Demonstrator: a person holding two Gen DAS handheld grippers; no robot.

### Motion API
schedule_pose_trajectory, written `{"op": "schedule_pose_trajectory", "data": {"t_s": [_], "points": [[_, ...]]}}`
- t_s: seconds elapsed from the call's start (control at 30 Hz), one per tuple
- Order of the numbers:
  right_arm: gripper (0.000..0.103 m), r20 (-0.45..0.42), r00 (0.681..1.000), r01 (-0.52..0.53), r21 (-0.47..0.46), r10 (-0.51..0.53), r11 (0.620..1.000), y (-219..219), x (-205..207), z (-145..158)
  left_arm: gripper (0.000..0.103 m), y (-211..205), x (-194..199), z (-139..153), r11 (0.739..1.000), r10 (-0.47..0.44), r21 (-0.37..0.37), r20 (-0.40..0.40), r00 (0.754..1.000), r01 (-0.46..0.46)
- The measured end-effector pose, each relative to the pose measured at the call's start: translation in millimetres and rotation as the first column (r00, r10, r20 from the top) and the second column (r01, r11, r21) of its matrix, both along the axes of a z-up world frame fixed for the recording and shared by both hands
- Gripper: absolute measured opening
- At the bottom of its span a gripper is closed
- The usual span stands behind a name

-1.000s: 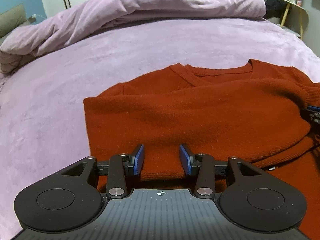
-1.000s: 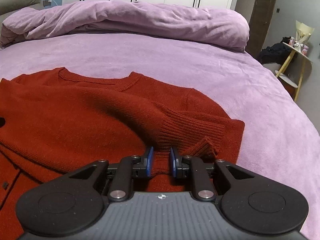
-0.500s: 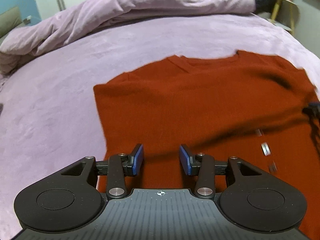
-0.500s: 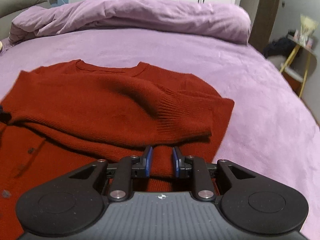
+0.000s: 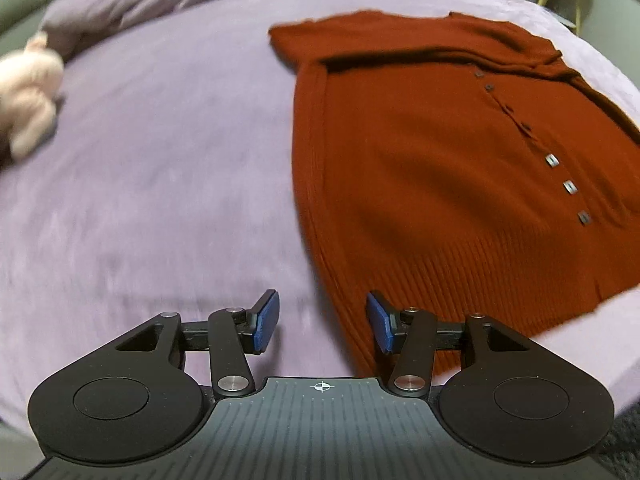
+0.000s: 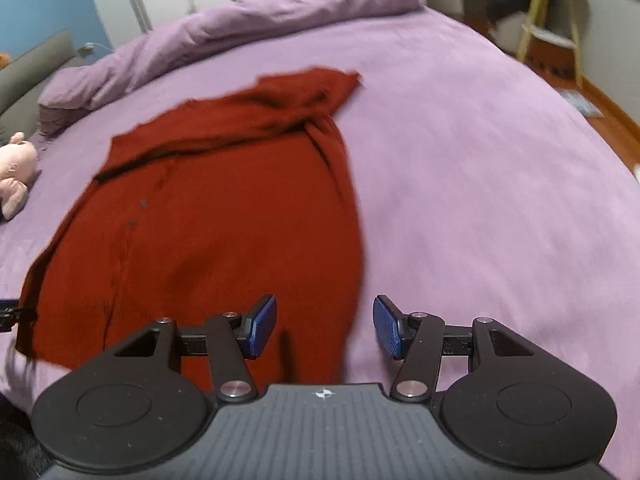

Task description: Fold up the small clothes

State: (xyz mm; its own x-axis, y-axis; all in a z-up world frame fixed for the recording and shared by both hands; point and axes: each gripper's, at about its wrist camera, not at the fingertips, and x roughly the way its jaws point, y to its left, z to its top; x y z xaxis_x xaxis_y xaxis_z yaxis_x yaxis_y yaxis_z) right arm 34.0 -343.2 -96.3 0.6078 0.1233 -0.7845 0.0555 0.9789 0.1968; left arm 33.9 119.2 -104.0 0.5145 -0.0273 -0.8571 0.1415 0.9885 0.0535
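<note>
A rust-red knitted cardigan with a row of small buttons lies flat on the purple bed, sleeves folded across its top; it also shows in the right wrist view. My left gripper is open and empty, at the cardigan's lower left hem corner. My right gripper is open and empty, over the cardigan's lower right edge. The tip of the left gripper shows at the far left of the right wrist view.
The bed is covered in a purple sheet with a bunched duvet at the back. A pink soft toy lies at the left; it also shows in the right wrist view. A yellow side table stands right of the bed.
My right gripper has let go of the sleeve cuff and opened wide. Both grippers have pulled back toward the hem. The sleeves now lie folded across the top of the cardigan.
</note>
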Motion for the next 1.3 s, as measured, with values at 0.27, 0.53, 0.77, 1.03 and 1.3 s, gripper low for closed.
{"op": "schedule_pose_trajectory", "data": {"t_s": [0.27,0.53,0.77,1.03,1.3], "points": [[0.033,-0.121,0.992,0.069,0.214,-0.043,0.974,-15,0,-22,0.041,10,7,-13,0.977,0.070,-0.195,-0.091,0.993,-0.087],[0.005,-0.180,0.981,0.147,0.423,-0.077,0.894,-35,-1,-36,0.008,25,11,-5,0.949,0.042,-0.307,-0.096,0.995,-0.069],[0.005,-0.084,0.989,0.147,0.589,-0.122,0.794,-45,21,-7,0.008,43,28,50,0.886,0.118,-0.456,0.046,0.992,-0.084],[0.005,0.097,0.987,0.073,0.444,-0.129,0.893,-21,104,24,0.008,42,104,67,0.885,0.236,-0.441,0.145,0.961,-0.150],[0.009,0.183,0.981,0.040,0.111,-0.060,0.993,17,167,19,0.015,22,157,38,0.926,0.244,-0.328,0.135,0.960,-0.189]]}}
